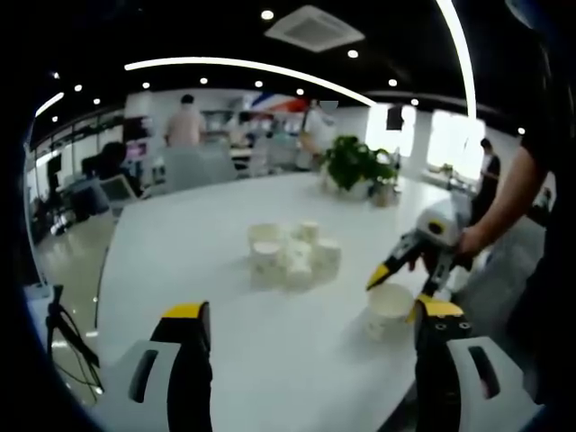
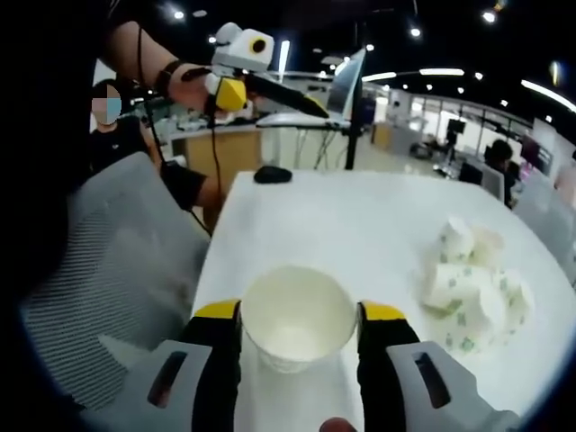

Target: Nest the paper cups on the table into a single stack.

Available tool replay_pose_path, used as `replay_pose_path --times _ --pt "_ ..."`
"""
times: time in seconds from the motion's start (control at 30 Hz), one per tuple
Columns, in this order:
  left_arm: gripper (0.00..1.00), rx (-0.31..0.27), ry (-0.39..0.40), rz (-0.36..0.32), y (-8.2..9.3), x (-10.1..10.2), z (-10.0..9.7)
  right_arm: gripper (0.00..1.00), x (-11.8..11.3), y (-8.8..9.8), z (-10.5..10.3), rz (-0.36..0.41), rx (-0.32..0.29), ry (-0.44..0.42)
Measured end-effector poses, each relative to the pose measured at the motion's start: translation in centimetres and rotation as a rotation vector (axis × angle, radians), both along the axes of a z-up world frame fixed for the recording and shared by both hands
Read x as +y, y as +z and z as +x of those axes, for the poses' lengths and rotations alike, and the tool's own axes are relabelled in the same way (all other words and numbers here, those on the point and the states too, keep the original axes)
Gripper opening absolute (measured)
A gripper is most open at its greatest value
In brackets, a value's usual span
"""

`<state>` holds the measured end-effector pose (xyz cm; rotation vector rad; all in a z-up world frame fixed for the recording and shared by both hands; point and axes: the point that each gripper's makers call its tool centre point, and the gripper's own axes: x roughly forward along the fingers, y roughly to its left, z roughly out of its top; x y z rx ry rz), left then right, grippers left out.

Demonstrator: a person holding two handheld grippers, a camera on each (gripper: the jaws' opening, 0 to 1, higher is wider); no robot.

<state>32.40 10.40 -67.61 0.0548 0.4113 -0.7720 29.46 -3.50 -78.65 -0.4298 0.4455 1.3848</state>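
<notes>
A loose cluster of white paper cups [image 1: 292,256] lies on its sides mid-table; in the right gripper view the same cluster [image 2: 472,283] shows faint green print. One paper cup [image 2: 297,319] stands upright, mouth up, between my right gripper's [image 2: 299,313] yellow-tipped jaws, which press its rim from both sides. From the left gripper view that cup [image 1: 389,310] rests on the table [image 1: 198,243] near its edge, with the right gripper [image 1: 398,292] straddling it. My left gripper [image 1: 310,310] is open wide over bare table, nothing between its jaws. A hand holds the left gripper [image 2: 270,90] high at the far left.
A potted plant [image 1: 355,166] stands at the table's far end. A small black object [image 2: 272,174] lies near the table's far edge, a grey mesh chair [image 2: 108,270] sits beside the table, and a tripod [image 1: 67,333] stands on the floor. People stand in the background.
</notes>
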Motion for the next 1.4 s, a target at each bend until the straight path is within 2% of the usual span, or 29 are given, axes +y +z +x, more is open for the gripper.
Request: replay_pose_path --times 0.1,0.63,0.9,1.4 --pt "0.94 0.005 0.003 -0.002 -0.1 0.0 0.0 0.53 -0.1 -0.2 0.0 -0.011 0.004 -0.002" --pt "0.94 -0.004 0.005 -0.015 0.2 0.0 0.2 0.55 -0.2 1.3 0.2 0.001 -0.003 0.007" --pt "0.94 -0.005 0.004 -0.015 0.2 0.0 0.4 0.57 -0.3 1.2 0.1 -0.002 -0.003 0.017" --pt "0.94 -0.009 0.005 -0.013 0.1 0.1 0.1 0.7 -0.3 2.1 -0.2 0.002 -0.015 0.025"
